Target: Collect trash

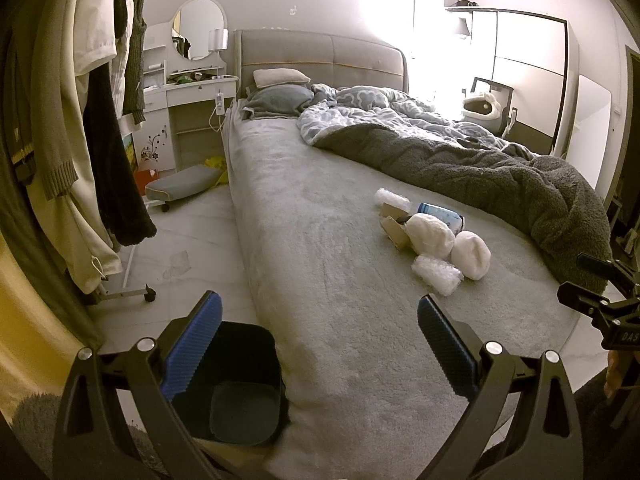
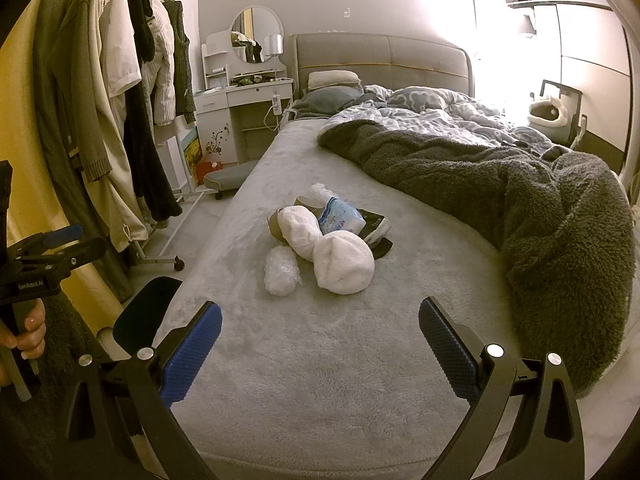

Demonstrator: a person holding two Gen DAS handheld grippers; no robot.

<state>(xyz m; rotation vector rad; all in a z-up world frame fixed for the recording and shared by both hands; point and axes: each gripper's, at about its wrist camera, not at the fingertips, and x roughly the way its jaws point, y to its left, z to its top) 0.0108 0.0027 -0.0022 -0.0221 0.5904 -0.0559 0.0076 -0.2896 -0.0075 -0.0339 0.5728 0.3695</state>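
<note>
only two readable marks. "genrobot.ai" in white on the black body of the left gripper (image 2: 64,236), seen at the left edge of the right wrist view. "das" (cut off by the frame edge) on the black body of the right gripper (image 1: 592,268) in the left wrist view. print on the blue-white packet (image 2: 340,216) on the bed is too small to read.

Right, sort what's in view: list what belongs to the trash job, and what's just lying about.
Job:
- bubble wrap roll
- white paper wads
- blue-printed packet
- cardboard scraps
- black bin

Lying about:
- grey blanket
- pillows
- hanging coats
- dressing table
</note>
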